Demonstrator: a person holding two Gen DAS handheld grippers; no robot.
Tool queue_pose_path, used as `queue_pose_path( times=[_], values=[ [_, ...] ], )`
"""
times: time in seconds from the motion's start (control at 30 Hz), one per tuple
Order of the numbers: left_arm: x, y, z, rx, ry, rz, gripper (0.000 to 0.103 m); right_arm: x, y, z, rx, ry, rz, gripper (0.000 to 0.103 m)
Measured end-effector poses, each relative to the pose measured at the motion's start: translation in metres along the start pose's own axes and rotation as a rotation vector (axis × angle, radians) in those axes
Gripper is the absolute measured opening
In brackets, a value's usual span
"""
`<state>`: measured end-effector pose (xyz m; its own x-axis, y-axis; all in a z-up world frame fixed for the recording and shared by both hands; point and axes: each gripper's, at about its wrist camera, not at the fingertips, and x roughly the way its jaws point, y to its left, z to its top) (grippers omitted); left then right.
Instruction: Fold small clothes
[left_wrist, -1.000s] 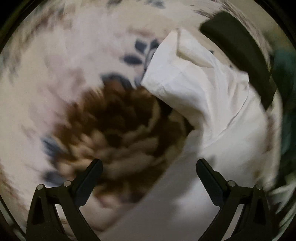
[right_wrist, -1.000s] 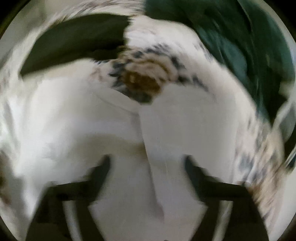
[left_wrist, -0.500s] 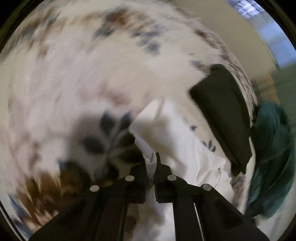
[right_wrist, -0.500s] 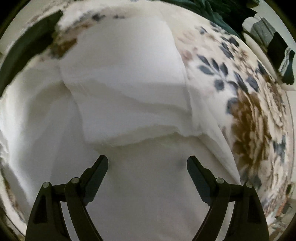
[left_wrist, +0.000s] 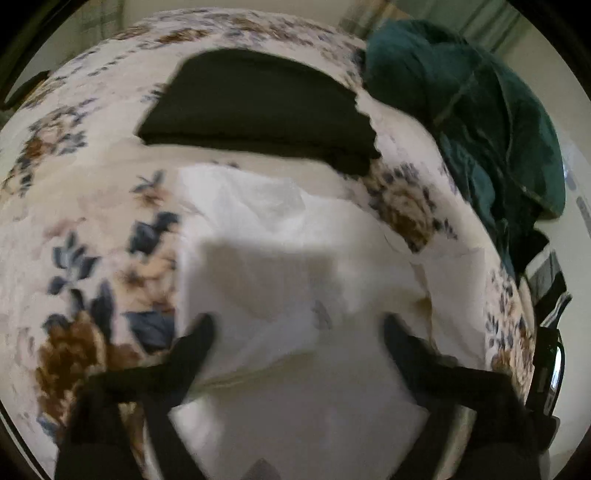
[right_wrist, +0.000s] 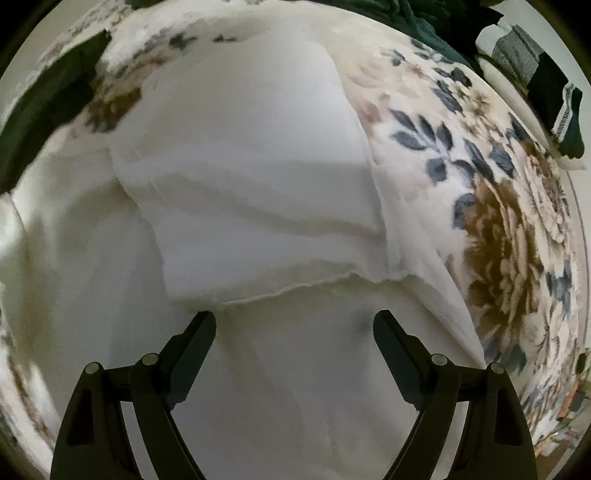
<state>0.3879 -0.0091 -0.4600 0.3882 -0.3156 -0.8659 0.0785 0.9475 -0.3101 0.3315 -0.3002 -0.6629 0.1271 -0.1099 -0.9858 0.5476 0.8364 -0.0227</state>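
White garment (right_wrist: 251, 177), folded, layered, rumpled.

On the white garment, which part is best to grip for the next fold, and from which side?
Probably the raw hem edge of the folded upper layer of the white garment. It lies raised just ahead of the open right tool, so slide one finger under from the near side.

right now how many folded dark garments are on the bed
1: a dark folded garment lies on the floral bedspread beyond the white cloth. The green heap to its right is unfolded; more may hide there.
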Motion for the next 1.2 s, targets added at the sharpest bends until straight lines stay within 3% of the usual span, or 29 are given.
queue_pose_path(
  times=[0.1, 0.17, 0.23, 0.3, 0.43, 0.5, 0.53, 0.57, 0.8, 0.93, 1.0, 1.03, 1.07, 1.17, 1.2],
  values=[
    [-0.018, 0.034, 0.014, -0.075, -0.052, 0.039, 0.097, -0.011, 0.004, 0.009, 0.014, 0.002, 0.135, 0.089],
    [-0.025, 0.053, 0.025, -0.107, -0.097, 0.154, 0.097, -0.015, 0.019, 0.014, 0.017, 0.029, 0.321, 0.089],
    [-0.028, 0.074, 0.030, -0.120, -0.120, 0.302, 0.097, -0.013, 0.037, 0.019, -0.001, 0.061, 0.451, 0.089],
    [-0.025, 0.092, 0.035, -0.152, -0.113, 0.385, 0.097, -0.009, 0.071, 0.028, -0.036, 0.085, 0.566, 0.089],
    [-0.020, 0.119, 0.037, -0.217, -0.086, 0.421, 0.097, 0.015, 0.133, 0.041, -0.120, 0.148, 0.648, 0.088],
    [-0.013, 0.120, 0.040, -0.217, -0.068, 0.422, 0.097, 0.026, 0.161, 0.038, -0.161, 0.175, 0.632, 0.084],
    [-0.006, 0.118, 0.044, -0.212, -0.057, 0.414, 0.097, 0.031, 0.161, 0.037, -0.185, 0.151, 0.619, 0.058],
    [0.000, 0.116, 0.045, -0.204, -0.047, 0.404, 0.097, 0.028, 0.167, 0.036, -0.214, 0.123, 0.598, 0.000],
    [0.039, 0.089, 0.065, -0.113, 0.017, 0.363, 0.097, -0.011, 0.151, 0.005, -0.236, 0.011, 0.574, 0.000],
    [0.036, 0.087, 0.069, -0.103, -0.014, 0.402, 0.097, -0.008, 0.139, 0.009, -0.169, 0.088, 0.645, 0.002],
    [0.031, 0.089, 0.067, -0.104, -0.026, 0.422, 0.097, 0.006, 0.139, 0.026, -0.142, 0.145, 0.655, 0.018],
    [0.028, 0.092, 0.064, -0.107, -0.027, 0.429, 0.097, 0.015, 0.142, 0.033, -0.127, 0.169, 0.670, 0.037],
    [0.026, 0.094, 0.062, -0.109, -0.024, 0.435, 0.097, 0.026, 0.149, 0.037, -0.105, 0.206, 0.706, 0.042],
    [0.023, 0.101, 0.057, -0.116, -0.013, 0.448, 0.097, 0.053, 0.175, 0.038, -0.091, 0.305, 0.740, 0.039],
    [0.022, 0.104, 0.056, -0.122, -0.009, 0.449, 0.097, 0.048, 0.179, 0.037, -0.099, 0.259, 0.719, 0.026]
  ],
)
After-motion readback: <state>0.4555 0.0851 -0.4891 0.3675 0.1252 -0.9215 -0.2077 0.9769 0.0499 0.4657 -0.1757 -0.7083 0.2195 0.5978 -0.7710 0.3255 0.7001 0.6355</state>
